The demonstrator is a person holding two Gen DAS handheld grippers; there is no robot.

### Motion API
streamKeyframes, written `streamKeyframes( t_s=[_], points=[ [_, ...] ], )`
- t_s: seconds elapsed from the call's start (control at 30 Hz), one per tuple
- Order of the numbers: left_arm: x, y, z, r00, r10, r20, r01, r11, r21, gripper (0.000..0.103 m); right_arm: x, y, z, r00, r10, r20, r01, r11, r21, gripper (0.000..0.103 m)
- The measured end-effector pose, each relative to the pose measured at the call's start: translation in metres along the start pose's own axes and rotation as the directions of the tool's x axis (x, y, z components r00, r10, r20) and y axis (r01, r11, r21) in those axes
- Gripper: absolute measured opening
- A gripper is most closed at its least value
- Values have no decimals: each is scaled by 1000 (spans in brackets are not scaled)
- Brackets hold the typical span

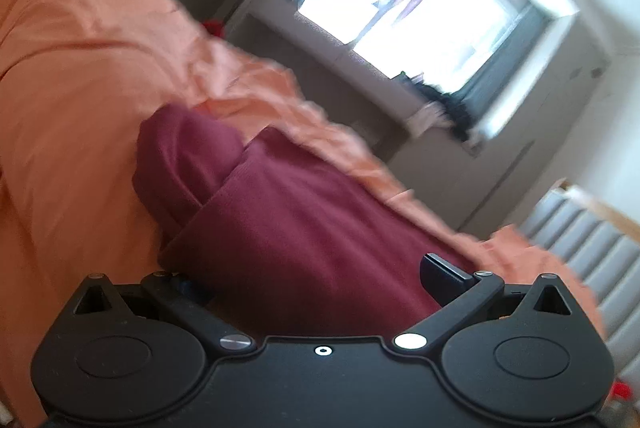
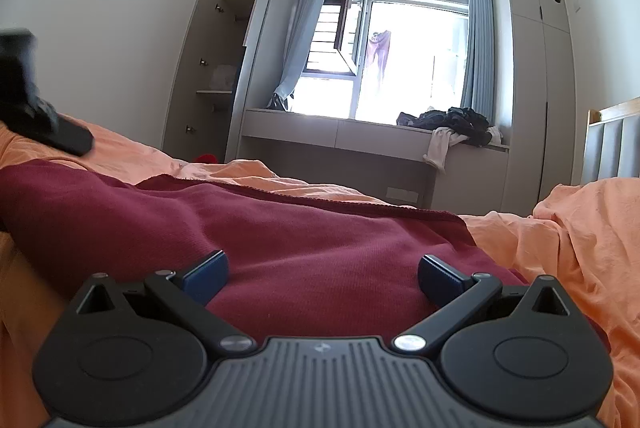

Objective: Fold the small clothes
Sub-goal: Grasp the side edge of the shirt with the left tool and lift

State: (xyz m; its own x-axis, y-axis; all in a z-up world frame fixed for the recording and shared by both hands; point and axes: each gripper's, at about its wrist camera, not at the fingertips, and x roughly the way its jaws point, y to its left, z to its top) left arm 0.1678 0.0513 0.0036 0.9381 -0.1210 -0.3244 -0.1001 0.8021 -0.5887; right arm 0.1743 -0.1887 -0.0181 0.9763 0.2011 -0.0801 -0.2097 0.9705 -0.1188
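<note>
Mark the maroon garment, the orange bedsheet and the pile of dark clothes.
maroon garment (image 2: 320, 240): right wrist view, flat middle of the cloth.
orange bedsheet (image 2: 580, 228): right wrist view, bare wrinkled part at right.
pile of dark clothes (image 2: 456, 122): right wrist view, top of the heap.

So the bed (image 2: 580, 228) has a rumpled orange sheet (image 1: 72, 76) all over it. A dark red garment (image 2: 280, 240) lies right on the sheet, partly folded, one end doubled over into a thick roll.
</note>
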Motion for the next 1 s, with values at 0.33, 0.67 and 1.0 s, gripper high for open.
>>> streamKeyframes(
  t_s=[0.33,0.67,1.0],
  points=[
    [9,2,11,998,63,8,-62,995,-76,101,-1,0,1,1000,-6,-6,6,1000,-9,103],
    [17,-22,18,981,195,1,-194,980,32,75,-2,-3,6,999,16,-30,-18,998,-58,103],
    [7,-53,23,978,202,52,-208,964,169,52,-6,-6,10,998,37,-54,-41,995,-87,103]
  ],
)
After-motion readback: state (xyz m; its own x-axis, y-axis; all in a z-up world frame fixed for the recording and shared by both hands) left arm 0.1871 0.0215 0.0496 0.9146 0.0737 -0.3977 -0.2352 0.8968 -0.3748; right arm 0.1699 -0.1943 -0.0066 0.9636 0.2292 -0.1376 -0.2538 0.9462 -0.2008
